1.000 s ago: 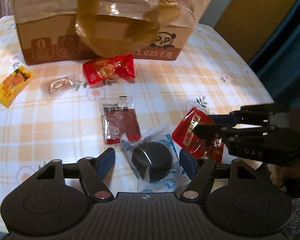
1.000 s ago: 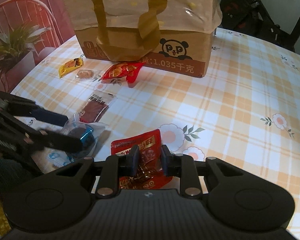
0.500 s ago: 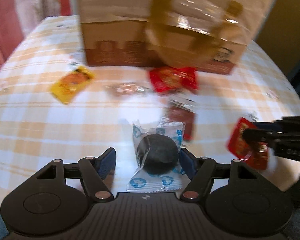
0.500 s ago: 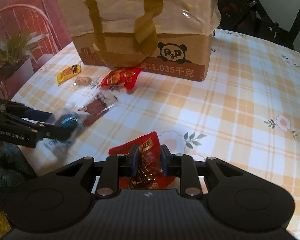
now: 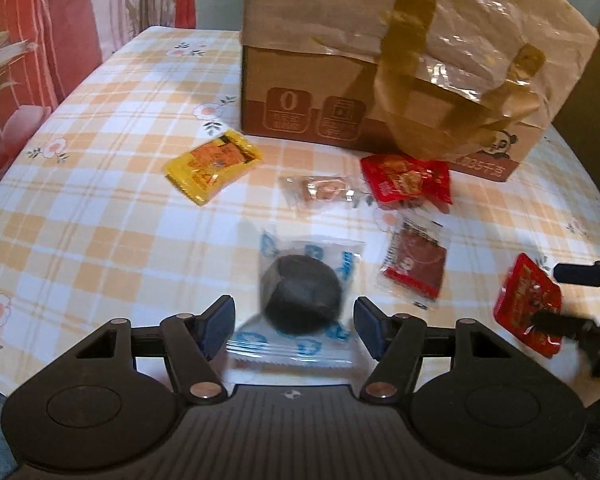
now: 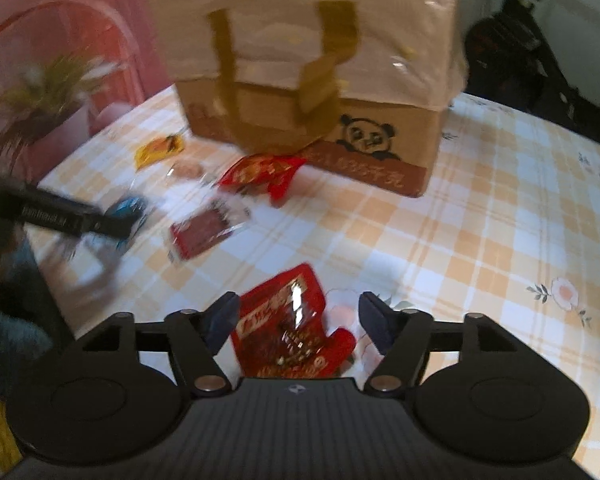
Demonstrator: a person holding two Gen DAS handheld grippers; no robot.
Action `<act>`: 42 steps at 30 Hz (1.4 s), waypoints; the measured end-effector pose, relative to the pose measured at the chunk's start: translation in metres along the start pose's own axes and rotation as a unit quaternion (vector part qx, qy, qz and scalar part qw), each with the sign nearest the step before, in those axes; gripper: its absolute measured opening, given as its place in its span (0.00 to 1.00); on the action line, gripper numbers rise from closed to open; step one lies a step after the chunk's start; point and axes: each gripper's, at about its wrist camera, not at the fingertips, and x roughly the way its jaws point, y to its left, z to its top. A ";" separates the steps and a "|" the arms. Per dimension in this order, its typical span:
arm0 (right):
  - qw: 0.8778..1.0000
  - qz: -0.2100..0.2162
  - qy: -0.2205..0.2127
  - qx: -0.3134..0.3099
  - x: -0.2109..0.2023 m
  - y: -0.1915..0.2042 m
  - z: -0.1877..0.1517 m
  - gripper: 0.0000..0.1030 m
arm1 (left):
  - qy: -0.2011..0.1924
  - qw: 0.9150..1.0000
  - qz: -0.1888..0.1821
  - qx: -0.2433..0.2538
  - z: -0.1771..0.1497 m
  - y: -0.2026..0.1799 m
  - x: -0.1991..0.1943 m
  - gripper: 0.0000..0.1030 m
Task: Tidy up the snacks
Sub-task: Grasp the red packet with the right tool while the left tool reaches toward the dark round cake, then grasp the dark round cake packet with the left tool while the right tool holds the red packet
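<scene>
My left gripper [image 5: 294, 320] is closing around a black round cookie in a clear blue-printed wrapper [image 5: 302, 296]. The wrapper's edges reach toward both blue pads, but the cookie is clear of them. My right gripper [image 6: 298, 316] is opening, and a red snack packet [image 6: 288, 328] lies loose on the cloth between its pads. The left wrist view shows that red packet [image 5: 528, 304] at the far right, by the right gripper's dark fingers [image 5: 560, 322]. In the right wrist view the left gripper [image 6: 80, 216] is a blur at the left.
A panda-print cardboard box [image 5: 320, 92] with a brown paper bag [image 5: 480, 52] draped over it stands at the back. On the checked tablecloth [image 5: 100, 220] lie a yellow packet [image 5: 214, 170], a clear-wrapped sweet [image 5: 320, 192], a red packet [image 5: 406, 178] and a dark red jerky packet [image 5: 416, 266].
The right gripper's jaws have opened off the red packet, which now lies between them. The left gripper swung left with the cookie packet staying between its jaws, away from the jerky packet.
</scene>
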 end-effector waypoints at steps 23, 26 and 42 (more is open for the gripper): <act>0.999 -0.024 -0.013 0.017 0.017 -0.014 0.001 0.04 | -0.043 0.999 -0.010 0.008 -0.003 -0.007 -0.011 0.45; 0.999 -0.029 -0.022 0.033 0.011 -0.020 0.002 0.10 | -0.043 0.999 -0.010 0.006 -0.003 -0.007 -0.011 0.45; 0.995 0.021 0.030 -0.092 0.013 0.020 -0.007 0.64 | -0.041 0.999 -0.013 0.002 -0.003 -0.005 -0.010 0.45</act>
